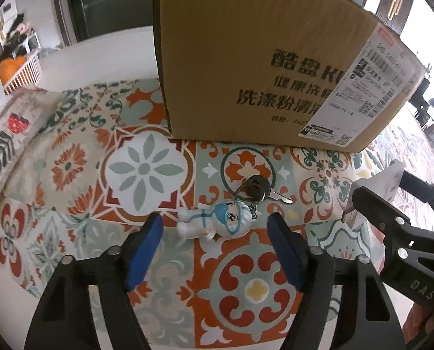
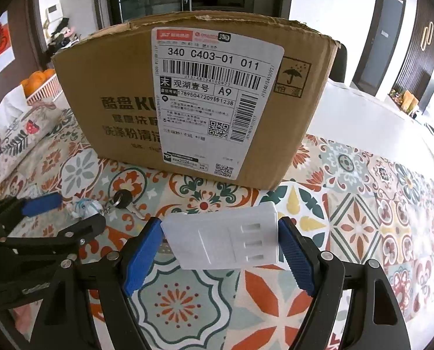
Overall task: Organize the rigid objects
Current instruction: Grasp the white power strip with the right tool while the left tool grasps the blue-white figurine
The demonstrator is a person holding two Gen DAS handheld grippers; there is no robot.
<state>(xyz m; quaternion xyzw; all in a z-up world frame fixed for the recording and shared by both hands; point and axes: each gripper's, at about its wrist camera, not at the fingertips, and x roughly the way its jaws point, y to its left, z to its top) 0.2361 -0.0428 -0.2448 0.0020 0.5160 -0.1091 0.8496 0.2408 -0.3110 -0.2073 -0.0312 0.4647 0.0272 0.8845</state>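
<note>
A small white and blue figurine keychain [image 1: 217,221] lies on the patterned tablecloth with a ring and black-headed key [image 1: 259,190] attached. My left gripper [image 1: 215,224] is open, its blue pads on either side of the figurine, not touching it. The keychain also shows in the right wrist view [image 2: 85,207]. My right gripper [image 2: 220,234] is shut on a white plastic adapter block [image 2: 225,239], held just above the cloth. In the left wrist view that block [image 1: 383,186] shows at the right edge. A tall cardboard box [image 2: 187,102] stands behind both.
The box [image 1: 260,58] is open at the top and close behind the keys. A patterned pillow [image 1: 10,134] and a white basket of oranges [image 1: 21,70] are at the far left. The tablecloth [image 2: 362,204] extends to the right.
</note>
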